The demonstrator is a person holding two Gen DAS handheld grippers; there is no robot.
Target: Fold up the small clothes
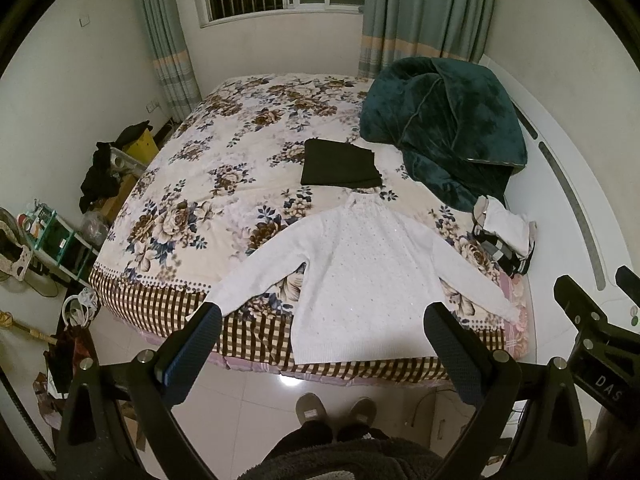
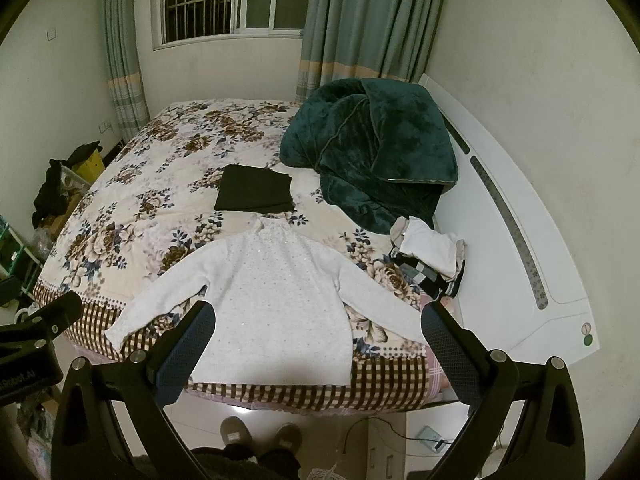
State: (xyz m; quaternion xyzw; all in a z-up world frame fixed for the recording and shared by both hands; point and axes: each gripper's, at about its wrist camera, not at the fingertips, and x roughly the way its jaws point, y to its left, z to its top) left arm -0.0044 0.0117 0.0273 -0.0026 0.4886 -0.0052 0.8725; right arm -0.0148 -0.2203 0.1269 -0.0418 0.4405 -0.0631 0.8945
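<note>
A white knit sweater (image 1: pixel 360 280) lies flat and spread out on the near part of the bed, collar away from me, both sleeves stretched sideways; it also shows in the right wrist view (image 2: pixel 276 312). My left gripper (image 1: pixel 322 320) is open and empty, held above the sweater's hem at the bed's near edge. My right gripper (image 2: pixel 318 320) is open and empty, held over the same hem. A folded black garment (image 1: pixel 340 162) lies beyond the collar, also in the right wrist view (image 2: pixel 254 194).
A dark green blanket (image 1: pixel 448 120) is heaped at the far right of the floral bedspread (image 1: pixel 224 152). A small pile of white and checked clothes (image 1: pixel 504 236) lies at the right. Cluttered shelves (image 1: pixel 60 236) stand left of the bed. My slippered feet (image 1: pixel 336 408) stand on the tiled floor.
</note>
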